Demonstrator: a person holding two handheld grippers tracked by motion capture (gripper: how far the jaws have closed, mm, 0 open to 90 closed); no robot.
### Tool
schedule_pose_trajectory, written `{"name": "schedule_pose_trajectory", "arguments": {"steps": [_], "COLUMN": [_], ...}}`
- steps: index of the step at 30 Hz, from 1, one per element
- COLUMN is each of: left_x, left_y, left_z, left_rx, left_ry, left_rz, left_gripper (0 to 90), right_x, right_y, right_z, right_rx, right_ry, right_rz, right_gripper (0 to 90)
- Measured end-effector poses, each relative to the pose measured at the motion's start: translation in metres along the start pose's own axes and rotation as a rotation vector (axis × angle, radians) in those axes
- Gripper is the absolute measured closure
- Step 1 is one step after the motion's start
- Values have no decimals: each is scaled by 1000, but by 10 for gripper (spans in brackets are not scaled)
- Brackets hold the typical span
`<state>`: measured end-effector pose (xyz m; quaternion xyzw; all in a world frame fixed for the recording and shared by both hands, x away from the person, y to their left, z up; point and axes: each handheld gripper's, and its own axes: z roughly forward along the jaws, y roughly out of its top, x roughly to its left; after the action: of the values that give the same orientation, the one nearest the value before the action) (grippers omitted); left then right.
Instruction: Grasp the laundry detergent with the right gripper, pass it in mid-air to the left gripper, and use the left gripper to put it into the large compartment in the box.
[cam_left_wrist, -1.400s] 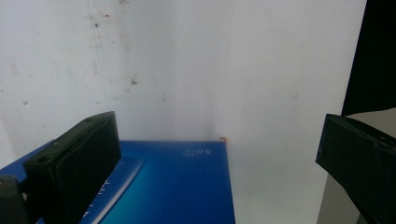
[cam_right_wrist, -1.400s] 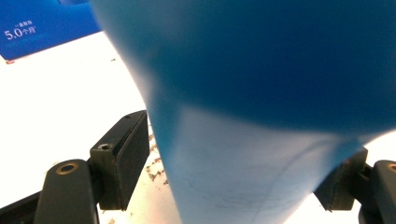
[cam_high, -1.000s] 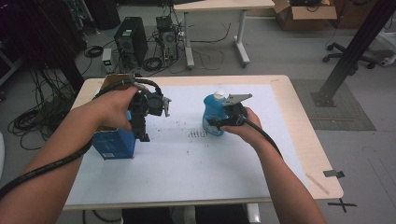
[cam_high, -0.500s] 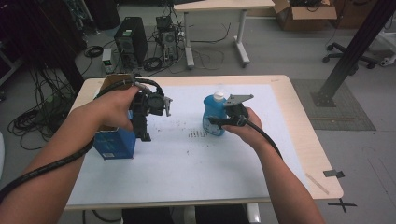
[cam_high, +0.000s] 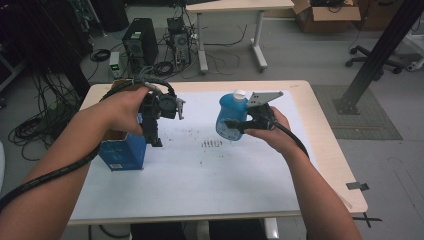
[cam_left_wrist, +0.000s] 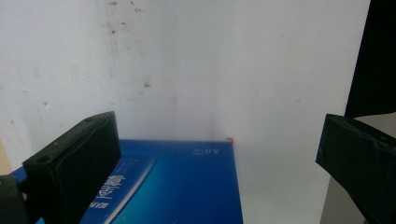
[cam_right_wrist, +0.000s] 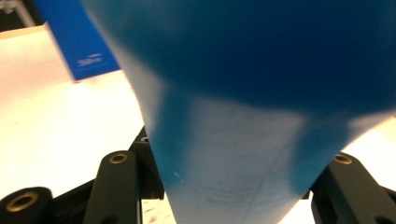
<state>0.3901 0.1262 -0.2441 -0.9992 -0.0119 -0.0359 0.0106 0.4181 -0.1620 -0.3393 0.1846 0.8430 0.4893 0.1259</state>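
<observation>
A blue bottle (cam_high: 229, 119) with a white cap hangs tilted just above the white sheet, right of the middle. My right gripper (cam_high: 233, 124) is shut on its body. In the right gripper view the bottle (cam_right_wrist: 233, 116) bulges between the two black jaws of my right gripper (cam_right_wrist: 229, 186). A blue carton (cam_high: 121, 153) stands at the left of the sheet. My left gripper (cam_high: 153, 139) points down beside the carton's right side, open. In the left gripper view the jaws of my left gripper (cam_left_wrist: 217, 154) stand wide apart over the carton (cam_left_wrist: 177, 186), holding nothing.
A white sheet (cam_high: 200, 175) covers most of the wooden table (cam_high: 330, 150) and carries dark specks (cam_high: 212, 144) near its middle. On the floor beyond the far edge are a computer tower (cam_high: 140, 47), cables and another table (cam_high: 230, 7).
The right gripper has risen a little with the blue bottle, lifting it off the sheet. The left hand and the blue carton have stayed where they were.
</observation>
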Motion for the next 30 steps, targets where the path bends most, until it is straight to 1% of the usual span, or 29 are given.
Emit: {"name": "schedule_pose_trajectory", "arguments": {"steps": [5, 10, 15, 18, 20, 21, 22, 28, 30], "left_x": [0, -1, -3, -4, -6, -6, -6, -8, -8], "left_y": [3, 7, 11, 13, 16, 16, 17, 20, 22], "left_z": [-7, -18, -25, -27, -30, -30, -30, -31, -31], "left_rx": [-2, -15, -30, -34, -30, -30, -29, -32, -35], "left_ry": [7, 13, 5, 0, -4, -4, -4, -10, -11], "left_rz": [4, 7, 11, 13, 18, 18, 18, 20, 23], "left_gripper": [2, 2, 2, 2, 2, 2, 2, 2, 2], "right_x": [15, 30, 41, 45, 50, 50, 53, 58, 61], "right_y": [17, 25, 29, 30, 31, 31, 31, 28, 26], "right_z": [-11, -14, -12, -10, -5, -5, -1, 9, 15], "right_rx": [30, 57, 73, 78, 82, 82, 90, 97, 93], "right_ry": [60, 118, 165, 179, 204, 204, 217, 242, 266], "right_rz": [-90, -153, -203, -214, -225, -225, -235, -241, -232], "right_gripper": [463, 463, 462, 462, 461, 461, 460, 460, 460]}}
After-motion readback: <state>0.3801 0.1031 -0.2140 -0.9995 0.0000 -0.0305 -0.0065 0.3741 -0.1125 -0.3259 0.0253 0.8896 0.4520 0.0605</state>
